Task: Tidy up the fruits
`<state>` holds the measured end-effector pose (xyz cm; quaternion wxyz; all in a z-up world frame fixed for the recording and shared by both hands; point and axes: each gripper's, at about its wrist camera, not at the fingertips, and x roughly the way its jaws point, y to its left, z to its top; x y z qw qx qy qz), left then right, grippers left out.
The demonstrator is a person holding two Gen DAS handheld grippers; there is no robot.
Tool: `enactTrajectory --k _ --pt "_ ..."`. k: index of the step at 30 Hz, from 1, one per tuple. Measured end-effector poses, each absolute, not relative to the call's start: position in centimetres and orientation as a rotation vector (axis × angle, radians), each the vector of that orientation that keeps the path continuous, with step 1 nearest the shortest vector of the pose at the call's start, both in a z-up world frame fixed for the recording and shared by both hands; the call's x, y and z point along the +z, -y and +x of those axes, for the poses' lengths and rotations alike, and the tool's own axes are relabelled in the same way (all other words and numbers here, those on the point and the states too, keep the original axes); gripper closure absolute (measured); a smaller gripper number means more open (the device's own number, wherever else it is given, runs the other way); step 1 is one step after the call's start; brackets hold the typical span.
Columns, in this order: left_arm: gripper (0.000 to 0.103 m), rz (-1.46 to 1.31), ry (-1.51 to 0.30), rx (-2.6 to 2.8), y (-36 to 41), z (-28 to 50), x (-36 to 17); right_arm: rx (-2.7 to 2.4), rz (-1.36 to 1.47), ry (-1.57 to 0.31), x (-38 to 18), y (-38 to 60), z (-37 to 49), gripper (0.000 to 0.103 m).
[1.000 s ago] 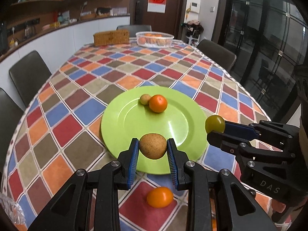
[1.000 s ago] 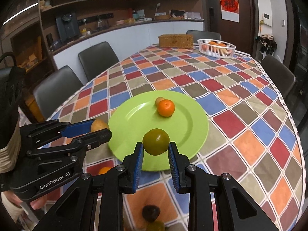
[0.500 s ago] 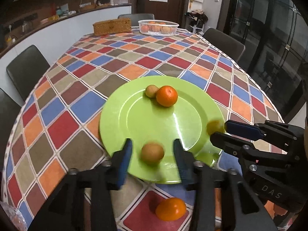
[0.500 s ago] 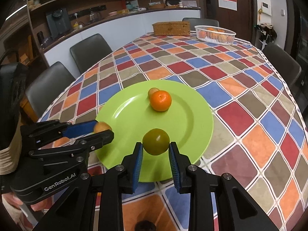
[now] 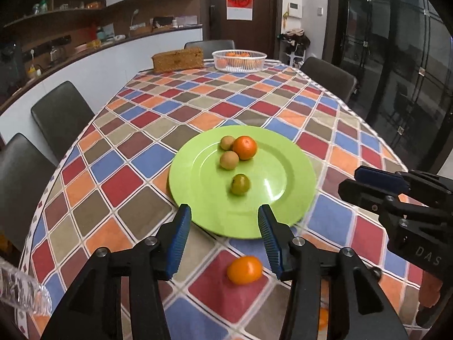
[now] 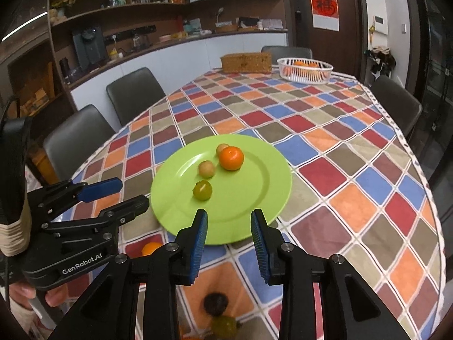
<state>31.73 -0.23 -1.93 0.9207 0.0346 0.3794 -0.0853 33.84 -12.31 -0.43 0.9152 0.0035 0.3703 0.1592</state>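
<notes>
Resting on green plate [image 5: 294, 153]: four fruits [image 5: 240, 184]

Four fruits [image 5: 240, 184] on one green plate [image 5: 294, 170]; two chairs [image 5: 61, 113] leftward.

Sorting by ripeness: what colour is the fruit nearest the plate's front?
Olive green fruit, clearest in the left wrist view.

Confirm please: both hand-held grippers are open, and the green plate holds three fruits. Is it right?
Not quite: the green plate holds four fruits, as the left wrist view shows. Both the left hand-held gripper and the right hand-held gripper are indeed open.
</notes>
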Motion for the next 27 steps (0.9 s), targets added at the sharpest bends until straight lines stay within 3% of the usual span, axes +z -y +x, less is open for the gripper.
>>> enactTrajectory --k 9,11,27 --pt "0.05 0.083 -0.692 -0.199 1.4 27.2 1.1 0.339 0.019 -0.697 1.9 13.5 29.6 0.07" --pt "0.048 0.087 -0.68 -0.202 1.7 26.3 1.3 0.338 0.021 -0.688 2.2 13.7 28.6 0.063" --pt "0.041 0.087 -0.671 -0.224 2.3 20.8 0.1 0.287 0.031 -0.694 1.6 15.3 23.1 0.062"
